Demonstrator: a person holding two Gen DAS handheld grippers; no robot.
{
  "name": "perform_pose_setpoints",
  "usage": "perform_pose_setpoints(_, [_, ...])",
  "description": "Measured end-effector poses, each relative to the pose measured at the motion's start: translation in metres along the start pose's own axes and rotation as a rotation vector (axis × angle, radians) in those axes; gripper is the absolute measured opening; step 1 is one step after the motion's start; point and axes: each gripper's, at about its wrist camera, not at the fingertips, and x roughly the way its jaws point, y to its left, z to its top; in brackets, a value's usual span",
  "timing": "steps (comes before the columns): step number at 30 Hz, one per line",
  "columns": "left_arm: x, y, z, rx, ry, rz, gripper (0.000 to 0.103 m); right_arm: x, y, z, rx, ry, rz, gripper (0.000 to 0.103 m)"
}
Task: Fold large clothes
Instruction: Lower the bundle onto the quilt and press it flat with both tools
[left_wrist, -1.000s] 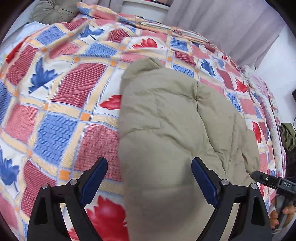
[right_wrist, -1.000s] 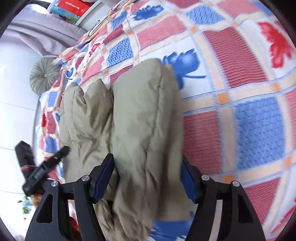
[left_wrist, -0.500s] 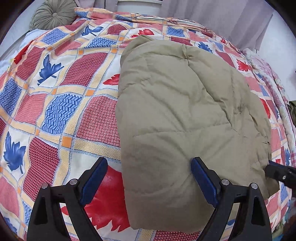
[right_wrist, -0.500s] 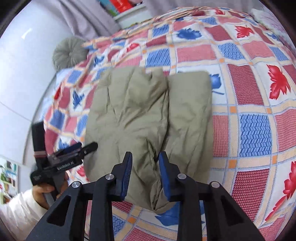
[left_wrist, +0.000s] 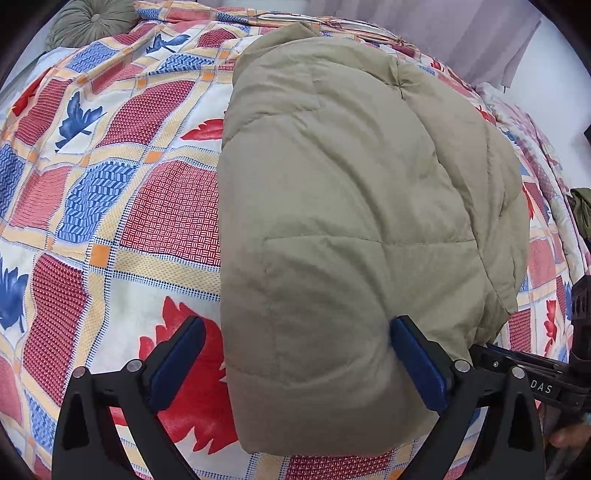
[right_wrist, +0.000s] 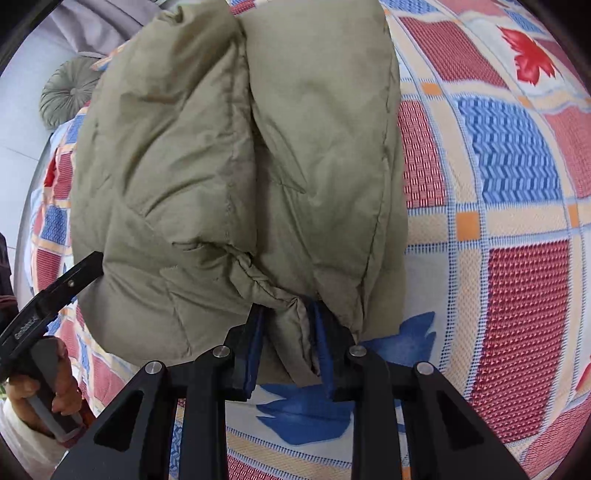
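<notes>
At the near edge of the puffy green jacket (right_wrist: 236, 155), your right gripper (right_wrist: 288, 347) has just closed on its hem, while your left gripper (left_wrist: 299, 365) has just opened wide around the bundle, so you can fold again.

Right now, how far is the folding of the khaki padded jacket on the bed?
Done: the khaki padded jacket already lies as a compact bundle on the patterned bedspread. In hand: the right gripper has just been closing and now pinches the bundle's near edge; the left gripper stands open, astride the near end. Left: probably one more fold or a tidy-up.
</notes>
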Motion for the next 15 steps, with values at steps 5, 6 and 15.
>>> perform_pose_setpoints(5, [0.001,0.000,0.002,-0.005,0.011,0.002,0.101,0.002,-0.003,0.001,0.005,0.004,-0.004,0.028])
perform_pose_setpoints(6, [0.000,0.000,0.002,-0.006,0.012,0.004,0.101,0.002,-0.003,0.002,0.006,0.007,-0.001,0.028])
perform_pose_setpoints(15, [-0.007,0.000,0.000,-0.020,0.015,0.023,0.101,-0.002,-0.013,0.005,0.086,0.026,0.055,0.031])
